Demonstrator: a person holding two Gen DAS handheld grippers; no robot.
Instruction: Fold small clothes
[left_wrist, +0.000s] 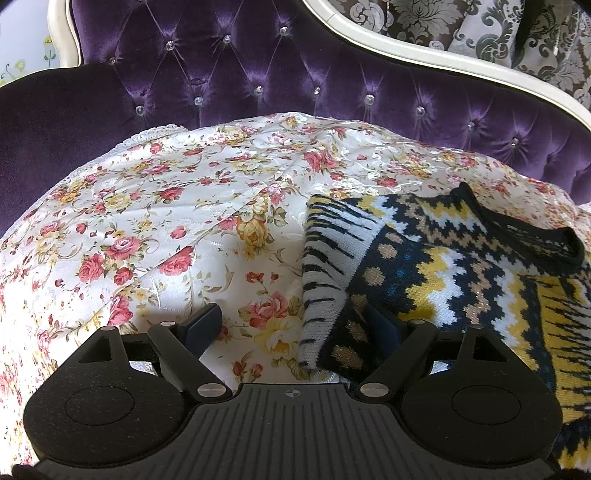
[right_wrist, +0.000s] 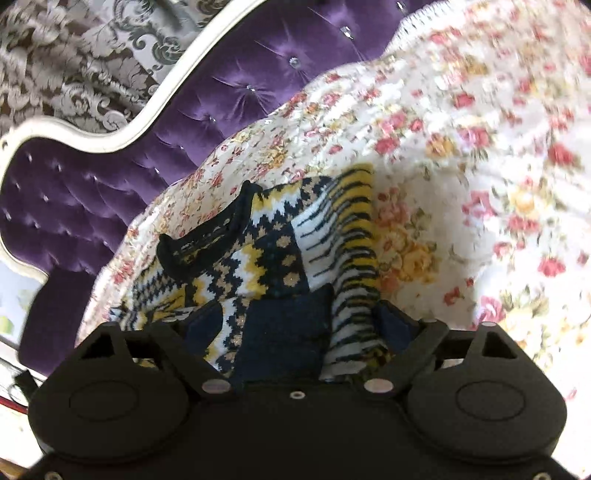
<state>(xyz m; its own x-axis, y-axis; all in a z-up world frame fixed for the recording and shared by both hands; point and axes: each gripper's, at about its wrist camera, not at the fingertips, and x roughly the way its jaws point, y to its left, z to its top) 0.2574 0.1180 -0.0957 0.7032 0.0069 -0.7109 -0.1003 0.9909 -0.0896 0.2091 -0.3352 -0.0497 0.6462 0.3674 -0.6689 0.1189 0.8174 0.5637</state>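
Lying on the flowery bedspread (left_wrist: 155, 206), the knit sweater (left_wrist: 454, 266) has its folded sleeve edge right between the left gripper (left_wrist: 295, 325) jaws, which stand wide open, not pinching. Right gripper (right_wrist: 299, 325) is open too, sweater hem bunched between its jaws. Navy, yellow, white zigzags, gold dots, zebra-striped sleeve.
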